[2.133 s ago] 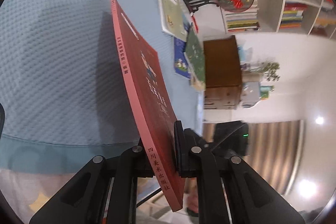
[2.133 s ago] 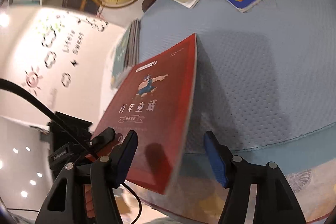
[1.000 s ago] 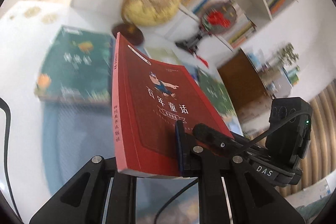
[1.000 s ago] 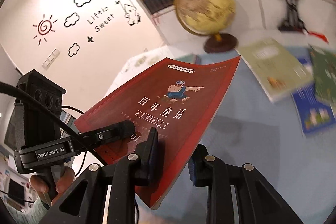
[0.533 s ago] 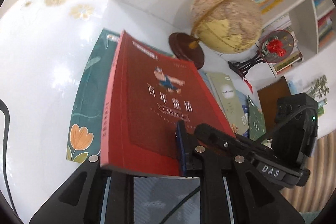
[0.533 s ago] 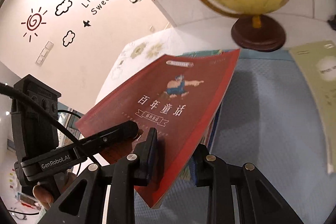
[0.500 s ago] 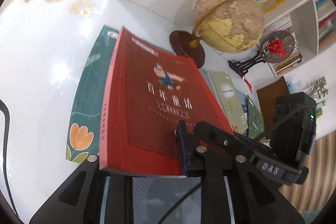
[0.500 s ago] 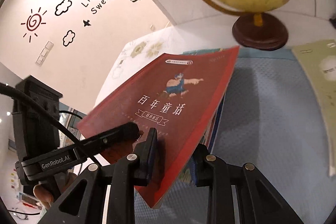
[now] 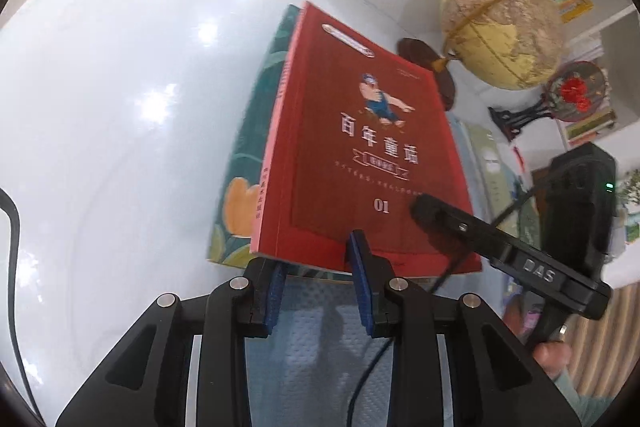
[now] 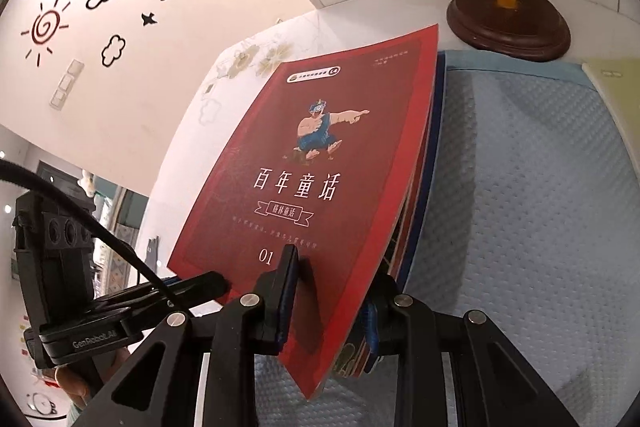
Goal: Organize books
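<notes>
While flat, red book (image 9: 360,147) lengthwise, perhaps.

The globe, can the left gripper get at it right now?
Probably not directly: the red book lies just ahead of the left gripper, whose jaws are opening, and the globe stands beyond the book's far corner.

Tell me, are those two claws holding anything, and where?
The right gripper clamps the red book at its near edge. The left gripper's jaws are opening at that edge.
</notes>
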A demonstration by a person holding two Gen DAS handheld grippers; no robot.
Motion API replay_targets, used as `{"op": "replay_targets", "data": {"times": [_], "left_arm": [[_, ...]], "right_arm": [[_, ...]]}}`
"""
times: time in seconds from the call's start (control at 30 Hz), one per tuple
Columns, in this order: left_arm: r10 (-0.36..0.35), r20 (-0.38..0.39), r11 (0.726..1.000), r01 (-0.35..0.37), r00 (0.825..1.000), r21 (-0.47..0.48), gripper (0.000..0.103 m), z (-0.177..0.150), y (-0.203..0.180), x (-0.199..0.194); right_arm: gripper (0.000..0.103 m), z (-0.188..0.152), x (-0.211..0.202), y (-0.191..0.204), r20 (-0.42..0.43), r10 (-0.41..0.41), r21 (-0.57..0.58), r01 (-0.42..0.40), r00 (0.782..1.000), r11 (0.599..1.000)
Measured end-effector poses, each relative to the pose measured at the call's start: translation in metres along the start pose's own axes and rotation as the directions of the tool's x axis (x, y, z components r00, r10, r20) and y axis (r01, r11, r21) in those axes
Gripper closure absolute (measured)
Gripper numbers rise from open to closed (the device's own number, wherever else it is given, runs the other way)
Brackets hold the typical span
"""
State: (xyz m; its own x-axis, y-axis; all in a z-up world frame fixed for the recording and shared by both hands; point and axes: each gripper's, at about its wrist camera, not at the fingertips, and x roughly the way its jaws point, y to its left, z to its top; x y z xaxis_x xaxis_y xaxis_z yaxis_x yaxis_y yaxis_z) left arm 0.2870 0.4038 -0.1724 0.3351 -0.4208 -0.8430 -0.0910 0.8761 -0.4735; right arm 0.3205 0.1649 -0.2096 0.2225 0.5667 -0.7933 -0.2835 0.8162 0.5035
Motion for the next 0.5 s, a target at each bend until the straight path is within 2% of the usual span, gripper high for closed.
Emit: {"op": "replay_targets", "data": {"times": [0.17, 0.33, 0.43, 0.5], "left_arm": [[0.054, 0.026, 0.998, -0.054, 0.998, -0.025, 0.078, -0.010, 0.008, -0.016], [0.074, 0.065, 0.997, -0.073, 0.995, -0.020, 0.078, -0.022, 0.011, -0.035], [0.066, 0.083, 0.998, -0.064, 0.994, -0.025, 0.078, -0.024, 0.007, -0.045], [0.058, 0.097, 0.998, -0.059, 0.994, -0.001, 0.078, -0.028, -0.003, -0.051]], "right_arm": [[0.075, 0.001, 0.005, 0.011, 0.008, -0.063, -0.048, 0.063, 0.998, 0.997], [0.075, -0.003, 0.003, 0.008, 0.026, -0.068, -0.042, 0.069, 0.997, 0.997], [0.073, -0.005, 0.006, 0.019, 0.042, -0.127, -0.126, 0.131, 0.991, 0.983], [0.065, -0.009, 0.011, 0.033, 0.063, -0.196, -0.227, 0.206, 0.978, 0.952]]}}
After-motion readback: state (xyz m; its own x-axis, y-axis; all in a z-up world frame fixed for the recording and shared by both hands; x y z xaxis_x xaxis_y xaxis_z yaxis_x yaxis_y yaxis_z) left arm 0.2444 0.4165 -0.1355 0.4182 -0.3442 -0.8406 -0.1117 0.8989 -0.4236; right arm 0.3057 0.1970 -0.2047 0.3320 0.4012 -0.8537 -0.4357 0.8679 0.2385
